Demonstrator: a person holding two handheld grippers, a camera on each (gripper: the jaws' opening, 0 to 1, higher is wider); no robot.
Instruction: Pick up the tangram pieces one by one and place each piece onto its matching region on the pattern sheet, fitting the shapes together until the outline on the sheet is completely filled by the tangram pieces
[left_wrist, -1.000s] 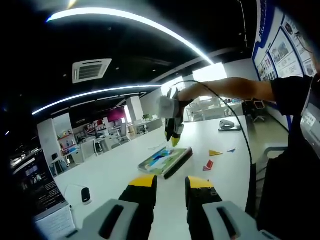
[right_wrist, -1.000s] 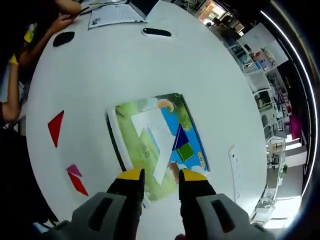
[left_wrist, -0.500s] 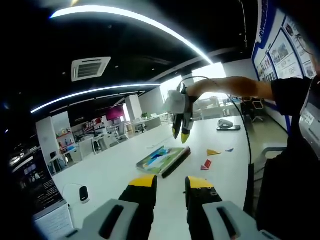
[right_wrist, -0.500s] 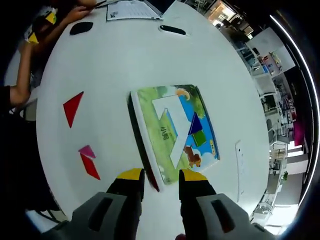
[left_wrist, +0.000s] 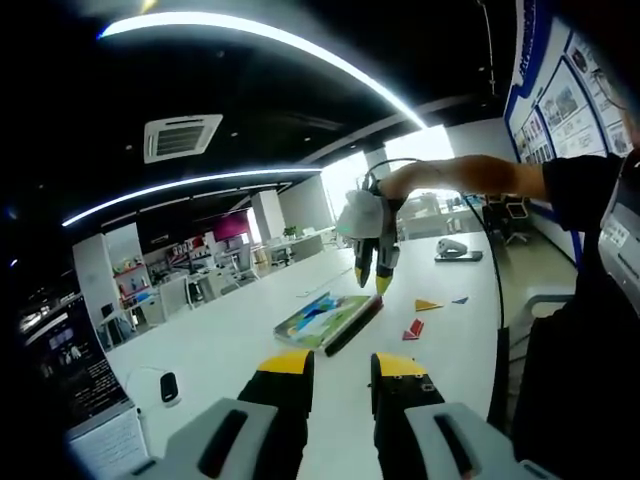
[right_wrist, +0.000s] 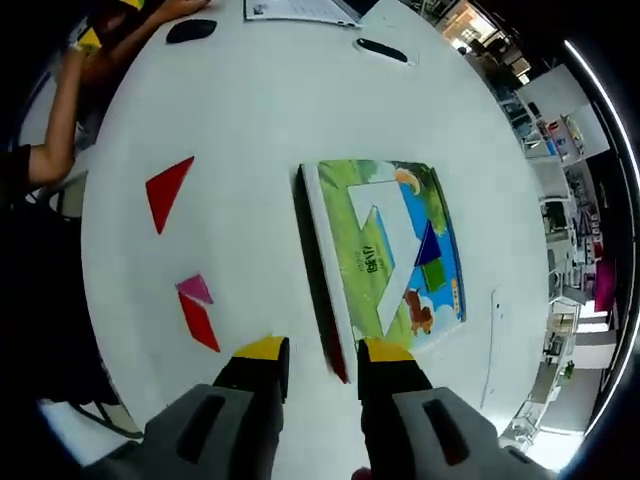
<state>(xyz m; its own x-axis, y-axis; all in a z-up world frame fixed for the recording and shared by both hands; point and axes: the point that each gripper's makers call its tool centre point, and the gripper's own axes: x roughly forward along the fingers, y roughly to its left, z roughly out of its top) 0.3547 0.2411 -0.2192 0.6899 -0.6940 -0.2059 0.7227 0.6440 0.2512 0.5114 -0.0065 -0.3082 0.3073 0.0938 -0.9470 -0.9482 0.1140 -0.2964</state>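
your right gripper (right_wrist: 312, 352) hangs high over the white table (right_wrist: 250, 130), jaws a narrow gap apart, nothing between them. pattern sheet (right_wrist: 400, 255) lies flat just past the tips; a blue triangle (right_wrist: 429, 246) and a green square (right_wrist: 437, 269) already sit on it. loose on the table, well apart from the sheet: large red triangle (right_wrist: 168, 191), pink piece (right_wrist: 194, 290) touching a red parallelogram (right_wrist: 201, 323). your left gripper (left_wrist: 342, 364) sits low, jaws slightly parted, empty, aimed across the table at the sheet (left_wrist: 323, 320).

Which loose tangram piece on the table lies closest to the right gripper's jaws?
The red parallelogram, just left of the right gripper. The pink piece touches its far end; the red triangle lies much farther.
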